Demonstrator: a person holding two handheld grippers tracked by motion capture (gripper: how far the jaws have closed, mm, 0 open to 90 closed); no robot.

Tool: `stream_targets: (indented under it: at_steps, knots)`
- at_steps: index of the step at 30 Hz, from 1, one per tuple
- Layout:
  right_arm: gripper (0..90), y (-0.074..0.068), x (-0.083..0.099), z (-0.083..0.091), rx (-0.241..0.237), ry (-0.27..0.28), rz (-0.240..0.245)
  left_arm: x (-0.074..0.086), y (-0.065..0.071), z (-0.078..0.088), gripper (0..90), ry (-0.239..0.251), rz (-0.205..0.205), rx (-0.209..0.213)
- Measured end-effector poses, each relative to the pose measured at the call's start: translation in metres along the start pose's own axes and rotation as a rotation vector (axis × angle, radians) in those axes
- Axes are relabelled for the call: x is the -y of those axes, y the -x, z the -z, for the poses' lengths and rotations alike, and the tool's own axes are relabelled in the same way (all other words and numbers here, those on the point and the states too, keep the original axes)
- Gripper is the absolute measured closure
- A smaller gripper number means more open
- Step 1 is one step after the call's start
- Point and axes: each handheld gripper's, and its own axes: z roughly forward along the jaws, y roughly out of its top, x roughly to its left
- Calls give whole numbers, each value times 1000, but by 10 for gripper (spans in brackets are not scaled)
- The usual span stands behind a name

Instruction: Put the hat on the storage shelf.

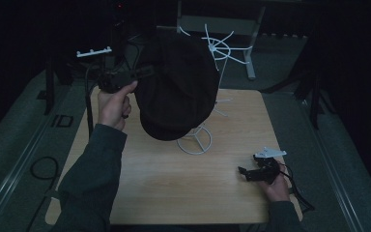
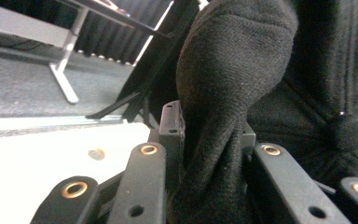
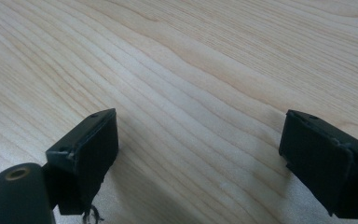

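Observation:
A dark knitted cap (image 1: pixel 176 87) hangs in the air over the back middle of the wooden table (image 1: pixel 174 183). My left gripper (image 1: pixel 145 72) is shut on its edge, held up by the left hand (image 1: pixel 113 104). In the left gripper view the black fabric (image 2: pixel 223 93) is pinched between the two jaws. A white wire stand (image 1: pixel 207 63) rises behind and under the cap, its round base (image 1: pixel 194 141) on the table. My right gripper (image 1: pixel 246 173) rests low at the table's right front, open, with only bare wood (image 3: pixel 196 102) between its jaws.
A metal table frame (image 1: pixel 251 43) stands on the grey floor beyond the table. A white bracket (image 1: pixel 94 51) sits at the back left. Dark curtains and black stand legs (image 1: pixel 314 92) flank the table. Cables trail on the floor at left.

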Motion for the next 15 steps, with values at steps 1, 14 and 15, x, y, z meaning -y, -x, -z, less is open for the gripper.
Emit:
stream_targets:
  at_steps: [1,14,15]
  knots:
    - [116,0,0,0,-1,0,0,1,0,-1,753,-7,-10,-16]
    - [116,0,0,0,0,1,3,5,1,-6,721,-37,-40,-71]
    - [116,0,0,0,-1,1,3,6,0,-7,721,-41,-41,-74]
